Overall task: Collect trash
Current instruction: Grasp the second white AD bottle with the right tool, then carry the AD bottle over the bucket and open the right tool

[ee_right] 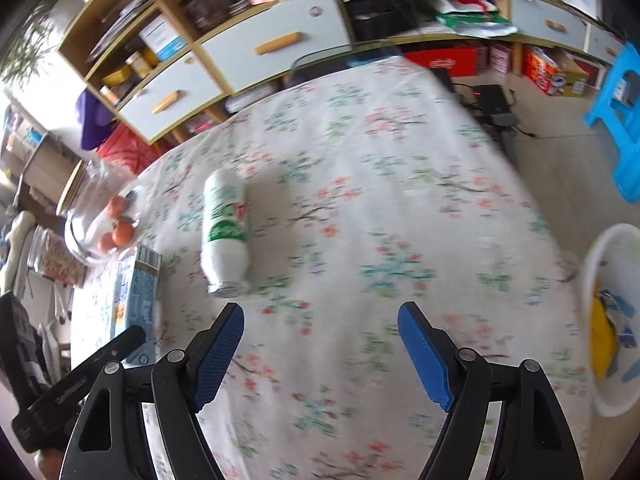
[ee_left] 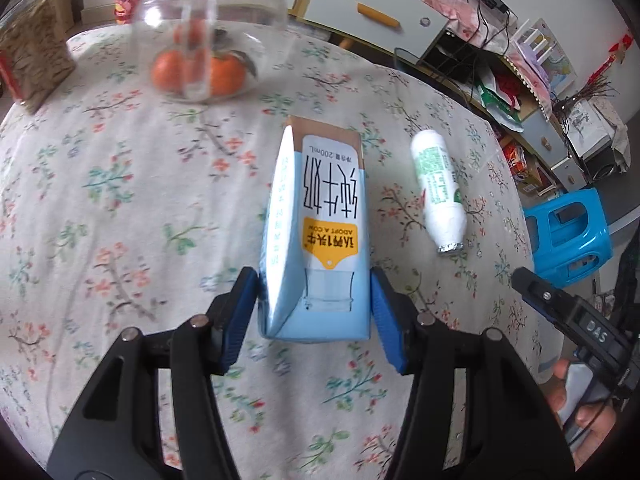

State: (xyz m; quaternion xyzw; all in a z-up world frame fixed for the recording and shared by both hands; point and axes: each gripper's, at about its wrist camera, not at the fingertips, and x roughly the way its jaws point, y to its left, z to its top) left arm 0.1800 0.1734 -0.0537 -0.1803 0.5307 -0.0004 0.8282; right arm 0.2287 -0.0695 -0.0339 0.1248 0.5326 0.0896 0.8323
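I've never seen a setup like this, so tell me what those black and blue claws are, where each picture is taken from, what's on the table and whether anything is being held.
These are two hand-held grippers, one in each of a person's hands, each with a camera looking along its fingers. One picture comes from the left gripper, whose blue pads are closed on a blue milk carton. The other comes from the right gripper, which is open and empty above the flowered tablecloth. On the table also lie a small white bottle on its side and a glass jar with oranges seen through it. A white bin sits at the table's edge, probably for the trash.
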